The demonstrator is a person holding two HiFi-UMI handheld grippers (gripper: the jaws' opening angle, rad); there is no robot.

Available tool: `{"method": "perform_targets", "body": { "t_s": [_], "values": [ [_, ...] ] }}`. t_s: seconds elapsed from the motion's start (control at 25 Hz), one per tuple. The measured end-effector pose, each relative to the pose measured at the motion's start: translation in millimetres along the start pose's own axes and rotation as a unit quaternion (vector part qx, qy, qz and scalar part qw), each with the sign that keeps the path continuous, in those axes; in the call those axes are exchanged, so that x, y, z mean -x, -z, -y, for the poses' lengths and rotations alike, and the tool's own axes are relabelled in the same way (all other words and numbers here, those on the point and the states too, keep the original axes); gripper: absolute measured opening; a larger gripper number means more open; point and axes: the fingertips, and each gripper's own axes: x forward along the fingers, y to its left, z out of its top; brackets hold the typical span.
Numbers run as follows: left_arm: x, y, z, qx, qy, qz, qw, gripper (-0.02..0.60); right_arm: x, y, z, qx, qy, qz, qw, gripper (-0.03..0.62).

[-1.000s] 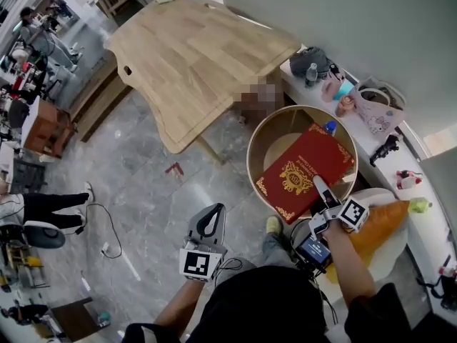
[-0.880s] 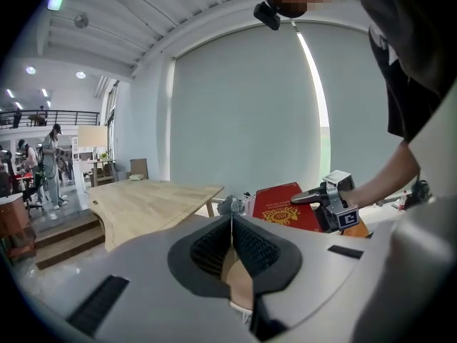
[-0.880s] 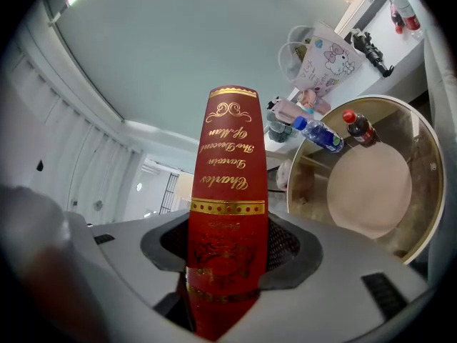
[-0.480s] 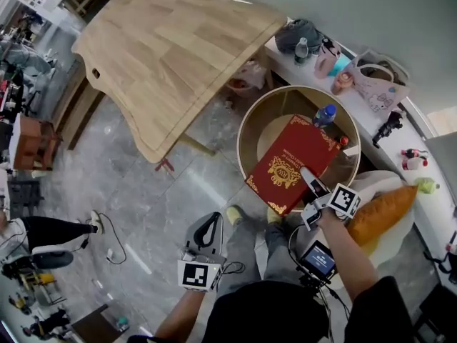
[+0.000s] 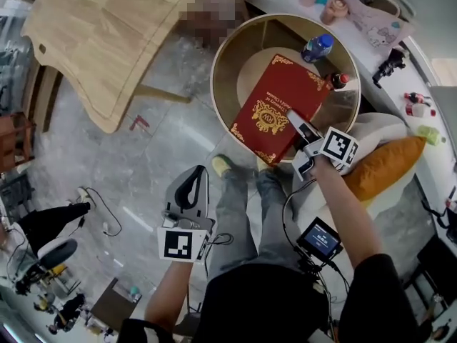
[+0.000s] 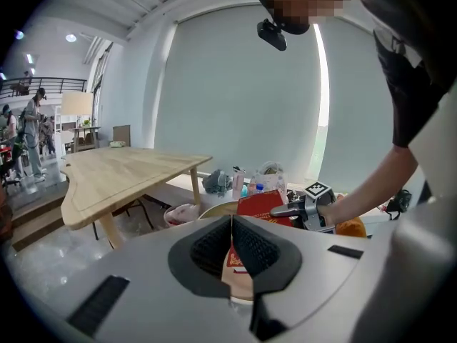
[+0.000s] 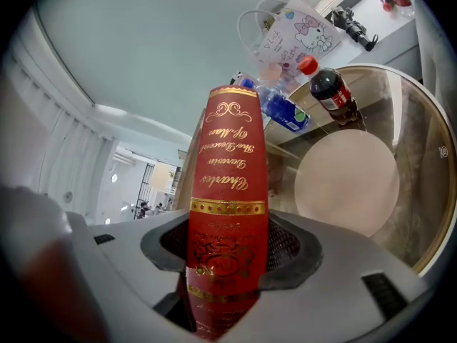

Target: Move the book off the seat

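A red book with gold print hangs tilted over the round wooden tub seat. My right gripper is shut on its near edge. In the right gripper view the book's spine stands upright between the two pads, above the seat's pale round pad. My left gripper is held low at the left over the floor, shut and empty. In the left gripper view its pads meet, and beyond them I see the book and the right gripper.
A blue-labelled bottle and a cola bottle lie inside the tub at its far side. An orange cushion lies right of the tub. A wooden table stands at upper left, a white ledge with a printed bag at upper right.
The head view has swung, so table and tub have slid up and left. My right gripper keeps its hold on the book over the tub. The left gripper stays low.
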Motion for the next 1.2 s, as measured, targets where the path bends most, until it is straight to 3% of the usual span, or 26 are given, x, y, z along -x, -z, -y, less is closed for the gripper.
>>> {"method": "perform_targets", "body": {
  "t_s": [0.36, 0.72, 0.88, 1.0, 1.12, 1.2],
  "values": [
    [-22, 39, 11, 0.006, 0.017, -0.015, 0.9997, 0.015, -23, 18, 68, 0.005, 0.025, -0.007, 1.000, 0.247],
    [-34, 68, 24, 0.003, 0.030, -0.031, 0.9990, 0.014, -33, 32, 124, -0.036, 0.047, -0.003, 0.998, 0.252],
    [-34, 60, 33, 0.013, 0.033, -0.027, 0.9990, 0.014, -32, 34, 140, 0.000, 0.105, -0.020, 0.994, 0.285],
    [-32, 60, 37, 0.012, 0.037, -0.032, 0.9987, 0.015, -24, 33, 159, 0.033, 0.184, -0.037, 0.982, 0.328],
    [-29, 59, 38, 0.013, 0.038, -0.032, 0.9987, 0.015, -11, 31, 181, 0.108, 0.281, -0.072, 0.951, 0.332],
    [-28, 59, 38, 0.011, 0.039, -0.033, 0.9986, 0.014, -7, 29, 183, 0.148, 0.298, -0.088, 0.939, 0.332]
  ]
}}
